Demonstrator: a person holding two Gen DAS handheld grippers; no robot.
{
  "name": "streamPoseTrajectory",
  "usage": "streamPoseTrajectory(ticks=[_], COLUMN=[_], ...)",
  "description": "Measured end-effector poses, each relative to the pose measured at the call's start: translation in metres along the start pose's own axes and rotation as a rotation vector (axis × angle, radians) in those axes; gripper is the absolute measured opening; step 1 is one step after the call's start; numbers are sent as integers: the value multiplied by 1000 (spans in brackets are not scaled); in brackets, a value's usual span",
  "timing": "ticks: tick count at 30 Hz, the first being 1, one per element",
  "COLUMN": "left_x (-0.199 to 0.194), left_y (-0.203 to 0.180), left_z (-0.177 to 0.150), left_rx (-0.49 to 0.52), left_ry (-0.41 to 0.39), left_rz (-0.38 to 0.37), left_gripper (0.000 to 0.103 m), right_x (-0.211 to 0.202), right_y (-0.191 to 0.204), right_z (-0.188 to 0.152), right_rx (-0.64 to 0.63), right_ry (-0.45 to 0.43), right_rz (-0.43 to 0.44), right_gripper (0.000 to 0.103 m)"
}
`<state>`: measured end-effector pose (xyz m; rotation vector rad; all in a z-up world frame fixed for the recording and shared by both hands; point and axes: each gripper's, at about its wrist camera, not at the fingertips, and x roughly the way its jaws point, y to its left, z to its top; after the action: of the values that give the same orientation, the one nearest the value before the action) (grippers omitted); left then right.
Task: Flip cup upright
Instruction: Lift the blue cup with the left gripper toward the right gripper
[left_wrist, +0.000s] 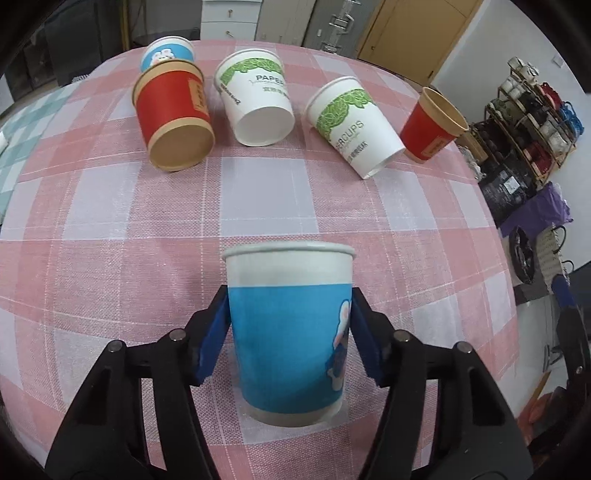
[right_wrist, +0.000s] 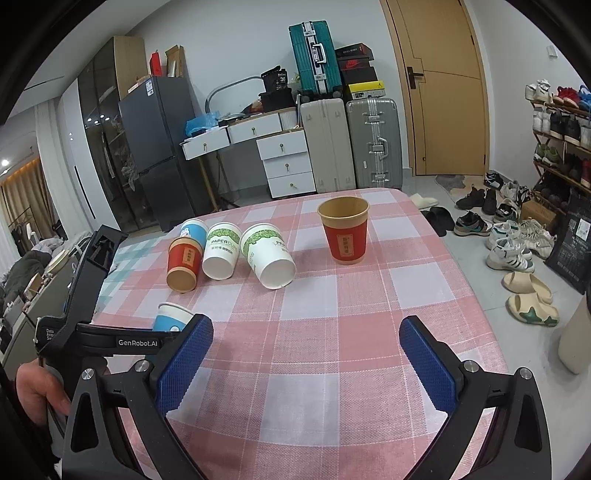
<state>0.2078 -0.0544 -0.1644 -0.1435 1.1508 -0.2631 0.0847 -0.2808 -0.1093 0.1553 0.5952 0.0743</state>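
Item in hand: blue cup (left_wrist: 288, 332), paper, white band under the rim, cartoon print on one side. I have it between the pads of my left gripper (left_wrist: 290, 332), both blue pads pressed against its wall at mid-height, one on each side. Its long axis stands vertical, mouth up, base touching or just above the checked tablecloth (left_wrist: 147, 206); I cannot tell which from the left wrist view. It lies straight ahead of the left fingers and close in, so I judge that this cup needs only a release. My right gripper (right_wrist: 306, 354) is spread wide and holds nothing, hovering over bare cloth at the near side of the table. Remaining stock, far side: red cup on its side (right_wrist: 183, 264), base toward me; two white cups with green leaf print, left one (right_wrist: 221, 254) and right one (right_wrist: 269, 256), both on their sides with bases toward me, axes running roughly away from the grippers; a second blue cup (right_wrist: 192, 229) behind the red one, attitude unclear. One red cup (right_wrist: 344, 230) stands upright, mouth open to the ceiling, well apart to the right. Of the fallen cups, the right white one lies nearest the right gripper; I judge it the likely next pick.
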Motion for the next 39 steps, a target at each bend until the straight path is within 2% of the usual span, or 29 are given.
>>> streamPoseTrajectory(ticks=[3, 10, 24, 31, 36, 39], left_x=[-1, -34, -114, -109, -90, -82], left_y=[-1, -1, 55, 66, 68, 70], left_z=[1, -14, -92, -123, -129, -128], left_rx=[-1, -4, -33, -56, -57, -58], left_ry=[14, -2, 8, 33, 42, 41], left_rz=[-21, -34, -17, -33, -29, -30], left_gripper=[56, 56, 56, 56, 57, 61], right_x=[-1, -10, -41, -51, -51, -47], right_y=[3, 13, 49, 64, 69, 72], right_z=[-1, -4, -35, -48, -54, -57], right_rx=[11, 20, 14, -12, -27, -35], right_ry=[15, 33, 81, 95, 109, 119], right_rz=[5, 15, 22, 14, 17, 17], right_gripper=[103, 103, 103, 103, 103, 103])
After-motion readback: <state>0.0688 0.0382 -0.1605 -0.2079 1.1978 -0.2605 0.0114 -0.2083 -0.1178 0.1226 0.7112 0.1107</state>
